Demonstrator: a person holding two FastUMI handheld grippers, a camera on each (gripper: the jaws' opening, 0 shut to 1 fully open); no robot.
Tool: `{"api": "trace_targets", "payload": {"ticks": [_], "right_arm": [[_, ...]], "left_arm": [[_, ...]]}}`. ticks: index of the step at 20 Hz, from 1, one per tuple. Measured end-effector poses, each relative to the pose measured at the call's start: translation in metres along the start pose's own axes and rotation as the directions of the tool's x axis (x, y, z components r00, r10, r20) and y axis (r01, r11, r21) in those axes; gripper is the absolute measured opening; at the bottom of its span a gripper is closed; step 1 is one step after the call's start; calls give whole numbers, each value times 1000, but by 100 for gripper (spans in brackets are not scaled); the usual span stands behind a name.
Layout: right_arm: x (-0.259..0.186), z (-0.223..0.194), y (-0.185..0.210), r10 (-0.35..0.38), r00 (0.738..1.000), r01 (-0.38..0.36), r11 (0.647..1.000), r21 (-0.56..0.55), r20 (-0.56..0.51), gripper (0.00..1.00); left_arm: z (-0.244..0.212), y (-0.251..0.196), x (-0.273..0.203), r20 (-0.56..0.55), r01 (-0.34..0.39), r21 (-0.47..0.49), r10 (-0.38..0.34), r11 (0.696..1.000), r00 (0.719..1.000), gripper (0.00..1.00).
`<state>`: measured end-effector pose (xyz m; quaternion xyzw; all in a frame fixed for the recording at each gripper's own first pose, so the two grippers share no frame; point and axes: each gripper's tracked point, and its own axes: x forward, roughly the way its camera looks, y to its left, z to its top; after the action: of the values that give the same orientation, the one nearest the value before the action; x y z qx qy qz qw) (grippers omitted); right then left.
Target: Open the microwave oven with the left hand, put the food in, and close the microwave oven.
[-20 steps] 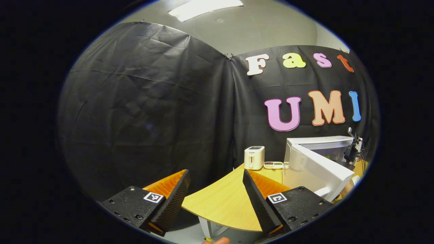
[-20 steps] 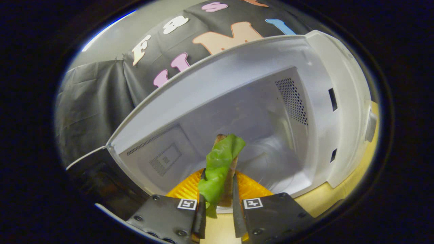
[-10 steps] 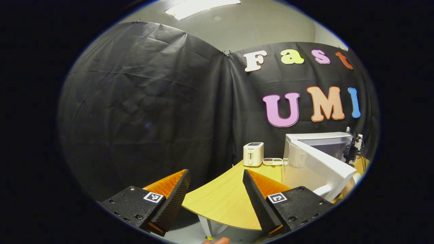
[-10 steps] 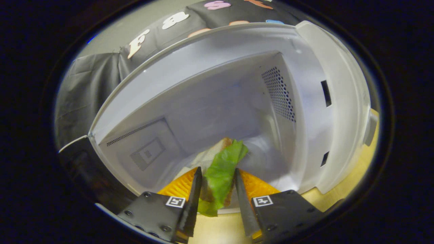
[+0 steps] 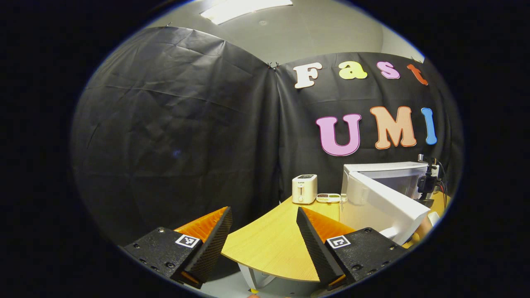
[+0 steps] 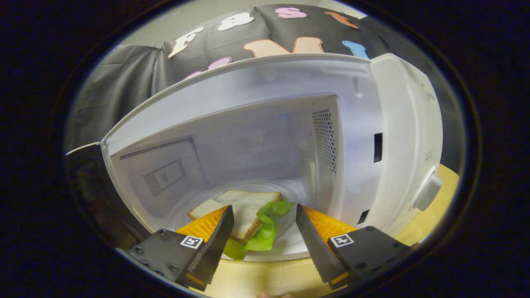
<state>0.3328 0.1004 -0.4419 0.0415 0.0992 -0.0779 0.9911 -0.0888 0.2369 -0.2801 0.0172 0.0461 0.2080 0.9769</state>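
Left gripper view, left to right: left gripper (image 5: 263, 231) is hanging at 6 o'clock, fingers spread wide and gripping nothing, over the wooden table (image 5: 273, 244). A toaster (image 5: 304, 188) is standing at 4 o'clock, a small tray (image 5: 328, 198) just beside it, then the microwave oven (image 5: 385, 194) with its door (image 5: 383, 207) swung open.

Right gripper view: right gripper (image 6: 263, 236) is resting wide apart at 6 o'clock, clasping nothing. The sandwich (image 6: 244, 215) with its lettuce is lying inside the oven cavity, between the fingers and apart from them.
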Motion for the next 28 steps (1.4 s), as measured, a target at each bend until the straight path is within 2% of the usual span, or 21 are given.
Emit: {"api": "trace_targets", "payload": {"ticks": [3, 4, 7, 8, 9, 12, 13, 14, 15, 17, 18, 20, 21, 23, 24, 28], "right_arm": [[-22, 6, -3, 13, 999, -11, 998, -59, 35, 92], [-30, 9, -3, 26, 999, -23, 998, -62, 42, 95], [-52, 21, -7, 36, 997, -31, 997, -76, 62, 95], [-57, 26, -9, 38, 997, -31, 996, -87, 73, 95], [-63, 29, -11, 37, 996, -29, 995, -100, 82, 95], [-81, 36, -15, 41, 995, -29, 991, -129, 89, 92], [-87, 38, -15, 49, 995, -37, 990, -137, 88, 92], [-94, 40, -14, 56, 995, -43, 989, -144, 88, 95], [-101, 43, -14, 65, 994, -50, 987, -152, 90, 95], [-114, 47, -17, 71, 993, -56, 985, -161, 90, 95], [-121, 50, -18, 74, 993, -58, 985, -161, 92, 95], [-136, 57, -22, 76, 991, -59, 986, -155, 106, 92], [-144, 62, -24, 78, 991, -60, 987, -152, 113, 95], [-161, 71, -29, 78, 988, -58, 988, -146, 133, 95], [-168, 76, -33, 71, 987, -49, 988, -148, 145, 92], [-200, 92, -50, 46, 980, -13, 985, -172, 193, 92]], "left_arm": [[-2, -7, -1, -3, 21, -3, -21, 1000, 1000, 95], [-1, -9, -1, -3, 28, -8, -28, 1000, 1000, 94], [6, -19, -4, 30, 65, -28, -64, 998, 997, 85], [8, -23, -5, 40, 84, -31, -83, 996, 996, 76], [8, -29, -4, 44, 106, -31, -105, 994, 994, 72], [7, -37, -7, 45, 133, -7, -132, 991, 990, 40], [8, -38, -8, 50, 133, 6, -133, 991, 990, 36], [10, -40, -9, 58, 136, 21, -137, 990, 989, 25], [9, -43, -10, 60, 140, 32, -142, 990, 988, 19], [6, -53, -11, 49, 157, 39, -159, 987, 986, 14], [5, -58, -11, 41, 174, 35, -176, 984, 984, 6], [0, -70, -13, 24, 207, 28, -208, 978, 978, 1], [-1, -75, -14, 17, 219, 29, -220, 975, 975, 1], [-4, -81, -16, 6, 238, 34, -239, 971, 971, 0], [-3, -84, -17, 5, 248, 35, -249, 968, 969, 3], [-3, -95, -23, 0, 287, 31, -288, 957, 958, 1]]}}
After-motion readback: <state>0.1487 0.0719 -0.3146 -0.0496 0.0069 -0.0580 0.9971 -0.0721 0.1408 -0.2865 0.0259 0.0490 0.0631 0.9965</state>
